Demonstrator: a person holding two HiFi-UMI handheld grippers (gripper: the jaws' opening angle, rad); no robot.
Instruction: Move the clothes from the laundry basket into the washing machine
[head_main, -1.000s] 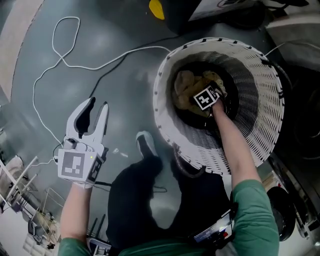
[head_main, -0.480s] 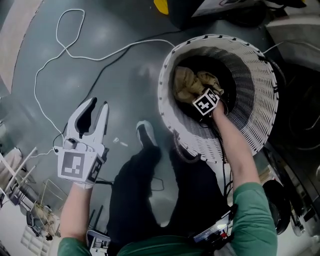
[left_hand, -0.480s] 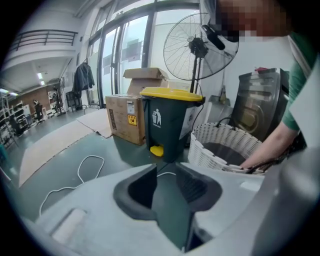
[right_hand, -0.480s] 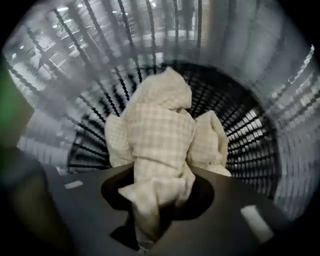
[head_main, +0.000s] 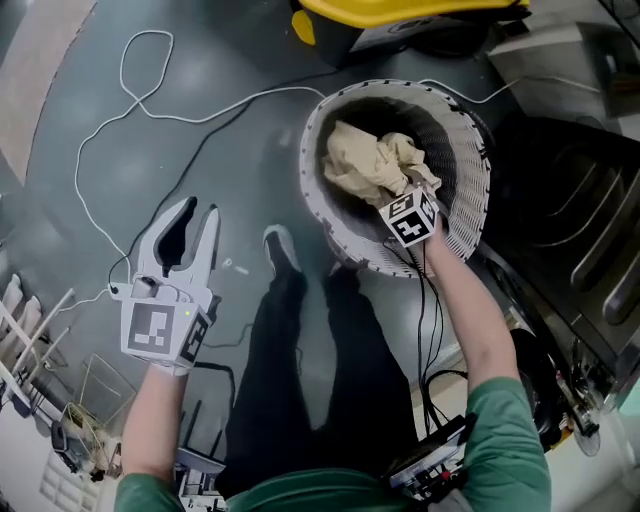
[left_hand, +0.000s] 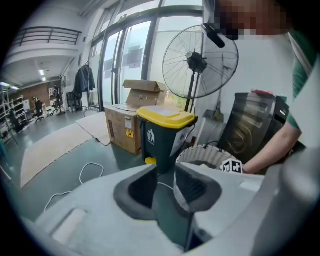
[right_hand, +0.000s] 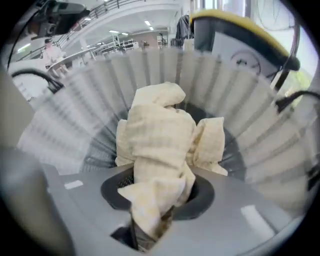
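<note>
A cream cloth (head_main: 368, 165) hangs bunched inside the white woven laundry basket (head_main: 468, 200), lifted off its bottom. My right gripper (head_main: 402, 195) is shut on the cloth's lower end; its jaws have just closed on it. In the right gripper view the cloth (right_hand: 160, 135) fills the gap of the right gripper (right_hand: 157, 202) and rises against the basket wall (right_hand: 70, 105). My left gripper (head_main: 187, 228) hangs open above the grey floor left of the basket, holding nothing. The left gripper (left_hand: 164, 187) points toward the basket (left_hand: 205, 156).
The washing machine's dark front (head_main: 575, 210) stands right of the basket. A yellow-lidded bin (head_main: 400, 12) stands behind it, the bin (left_hand: 162, 132) with a standing fan (left_hand: 200, 62) and cardboard boxes (left_hand: 125, 127) nearby. A white cable (head_main: 130, 110) loops over the floor. The person's shoe (head_main: 283, 250) is beside the basket.
My right gripper has closed on the cream cloth and risen with it from the basket's bottom toward the rim. The left gripper stays open and empty at the left of the view.
</note>
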